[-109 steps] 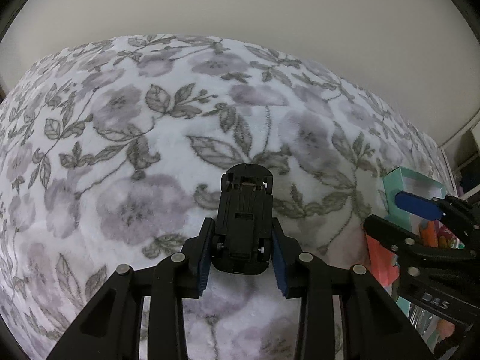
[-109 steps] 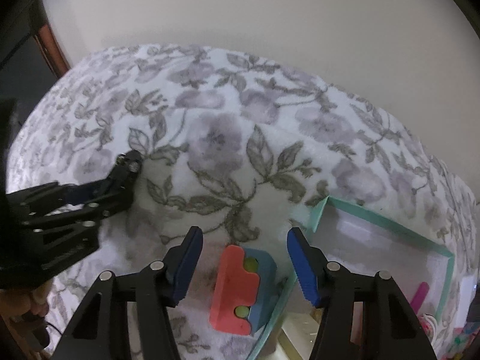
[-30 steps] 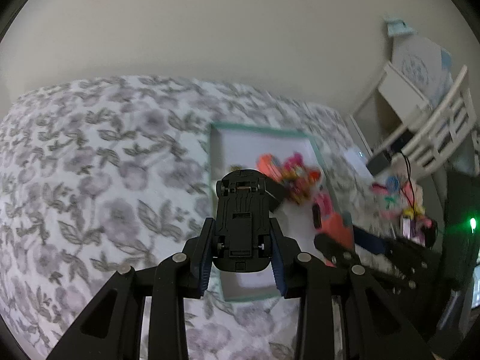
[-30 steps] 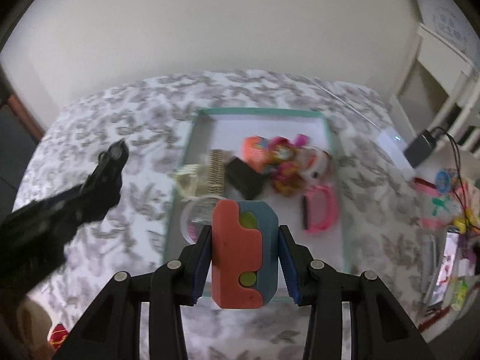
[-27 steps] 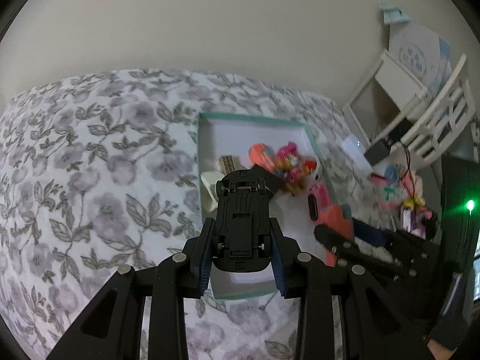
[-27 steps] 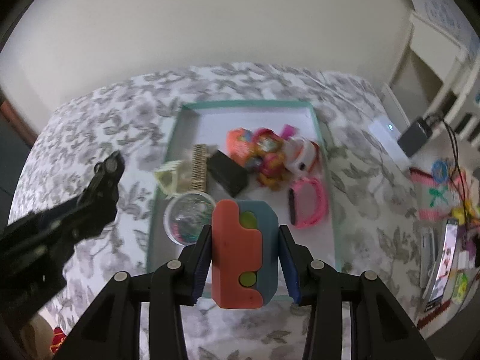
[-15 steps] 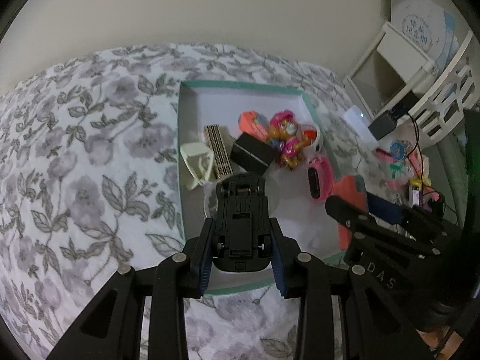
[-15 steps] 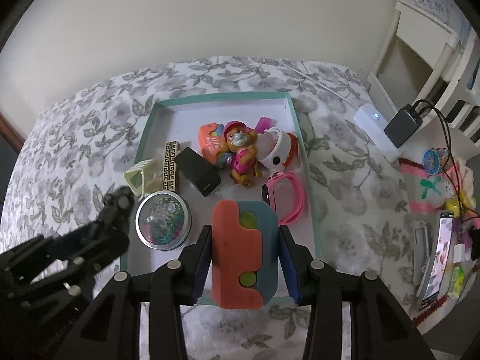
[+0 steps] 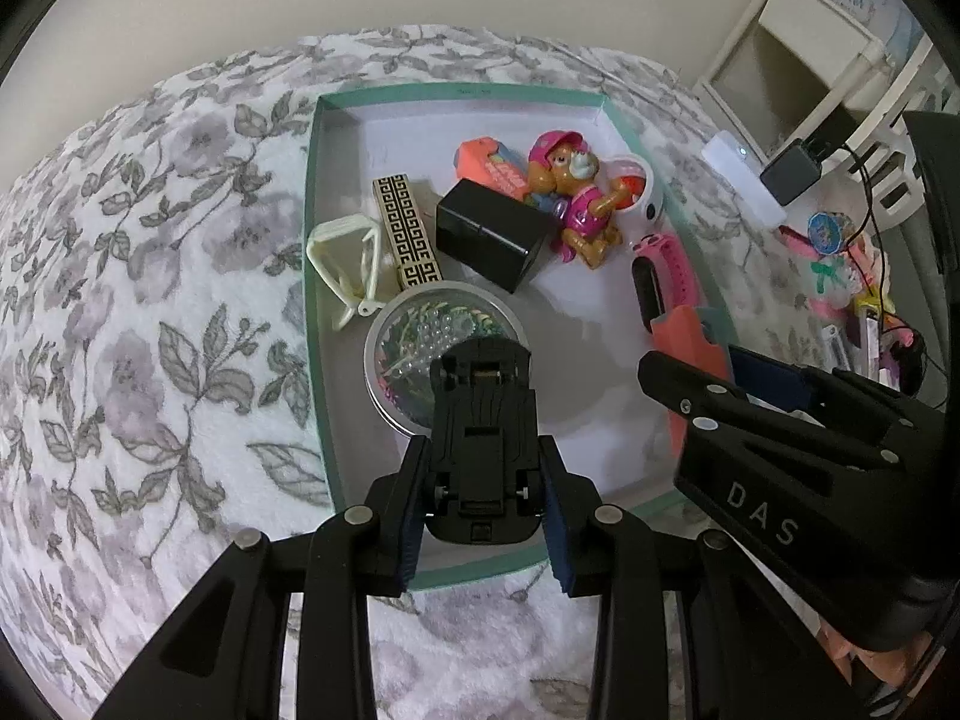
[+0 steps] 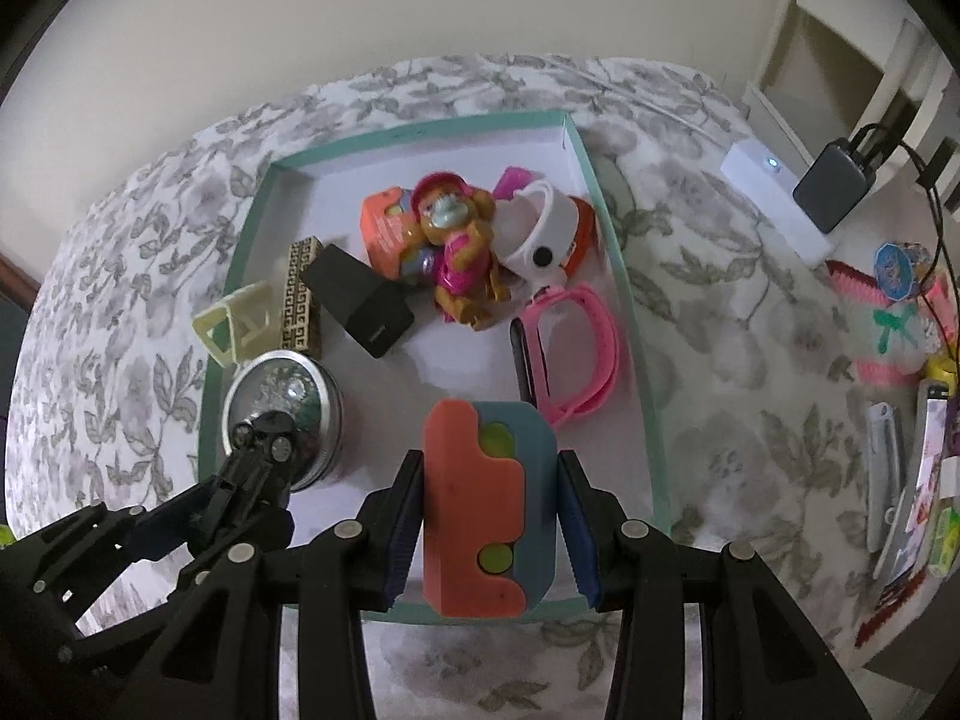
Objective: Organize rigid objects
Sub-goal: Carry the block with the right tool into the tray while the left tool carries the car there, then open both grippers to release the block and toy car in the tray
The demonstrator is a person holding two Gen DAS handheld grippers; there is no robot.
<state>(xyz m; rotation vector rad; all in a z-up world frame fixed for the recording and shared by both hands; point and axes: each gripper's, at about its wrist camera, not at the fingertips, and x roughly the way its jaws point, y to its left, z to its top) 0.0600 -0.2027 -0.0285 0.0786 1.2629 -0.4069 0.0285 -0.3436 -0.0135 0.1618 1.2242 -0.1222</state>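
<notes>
My left gripper (image 9: 483, 519) is shut on a black toy car (image 9: 482, 441), held underside up above the near end of a teal-rimmed tray (image 9: 312, 276). My right gripper (image 10: 489, 531) is shut on an orange and blue block (image 10: 486, 498) above the tray's near end (image 10: 636, 324). It shows at the right in the left wrist view (image 9: 735, 375). The tray holds a round tin of beads (image 9: 441, 354), a black box (image 9: 489, 234), a patterned bar (image 9: 408, 231), a cream frame (image 9: 345, 261), a toy dog (image 9: 579, 201) and a pink watch (image 9: 663, 282).
The tray lies on a floral blanket (image 9: 150, 300). To the right are a white charger block (image 10: 777, 204), a dark adapter with cables (image 10: 834, 186), small trinkets (image 10: 900, 294) and white shelving (image 9: 810, 42).
Both grippers have moved forward and down over the tray with their objects still held. The tray and its contents now fill much more of both views.
</notes>
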